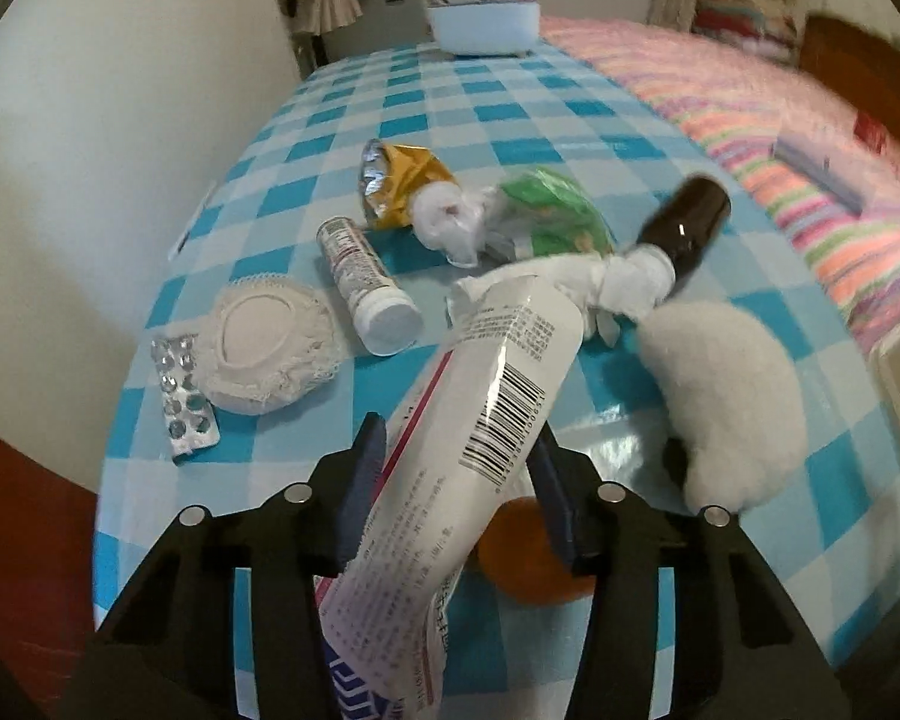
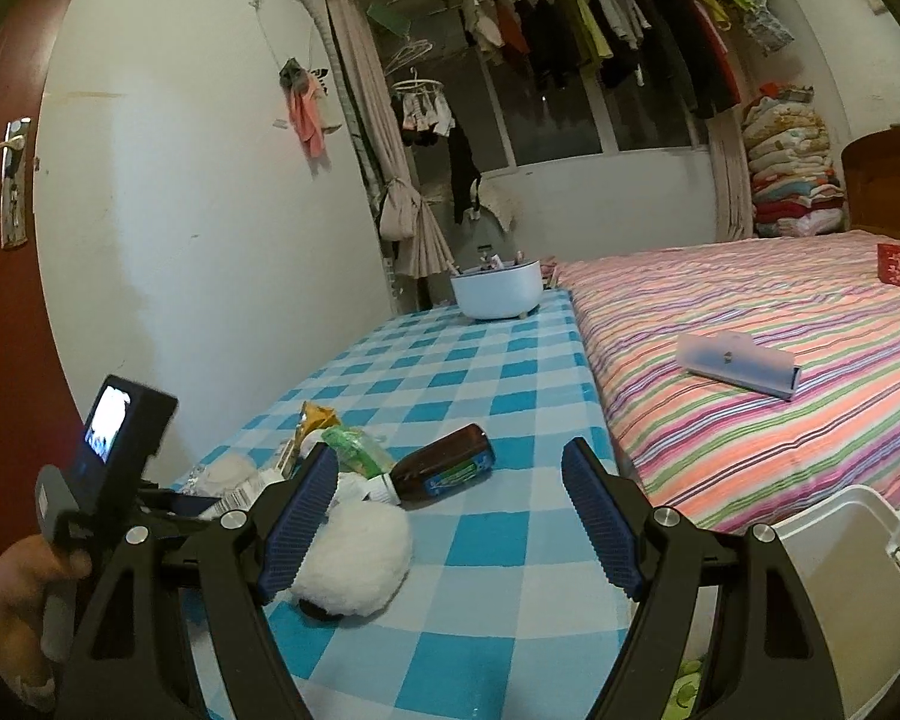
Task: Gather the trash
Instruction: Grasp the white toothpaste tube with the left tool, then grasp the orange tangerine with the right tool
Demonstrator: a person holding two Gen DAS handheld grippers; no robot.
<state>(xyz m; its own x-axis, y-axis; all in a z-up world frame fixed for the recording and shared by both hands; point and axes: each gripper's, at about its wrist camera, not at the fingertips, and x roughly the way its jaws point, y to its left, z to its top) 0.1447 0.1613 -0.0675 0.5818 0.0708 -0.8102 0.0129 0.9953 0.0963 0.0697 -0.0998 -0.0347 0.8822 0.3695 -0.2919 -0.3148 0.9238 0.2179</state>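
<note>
My left gripper [image 1: 457,444] is shut on a white squeeze tube [image 1: 480,396] with a barcode, both blue pads against its sides, above the blue checked table [image 1: 510,114]. Beyond it lie a blister pack [image 1: 183,387], a white pill tube [image 1: 369,282], a yellow foil wrapper [image 1: 399,183], crumpled tissue [image 1: 450,222], a green wrapper [image 1: 555,213] and a brown bottle [image 1: 684,222]. My right gripper [image 2: 450,516] stands open over the table [image 2: 480,600], nothing between its fingers. The brown bottle [image 2: 444,468] lies just beyond its fingertips.
A fluffy white item [image 1: 732,402] [image 2: 354,564] lies near both grippers, an orange object [image 1: 528,564] under the left one. A white lace pad [image 1: 270,348] is at left. A white tub [image 2: 497,294] stands at the far end. A striped bed [image 2: 750,330] borders the table. A white bin [image 2: 858,588] is low right.
</note>
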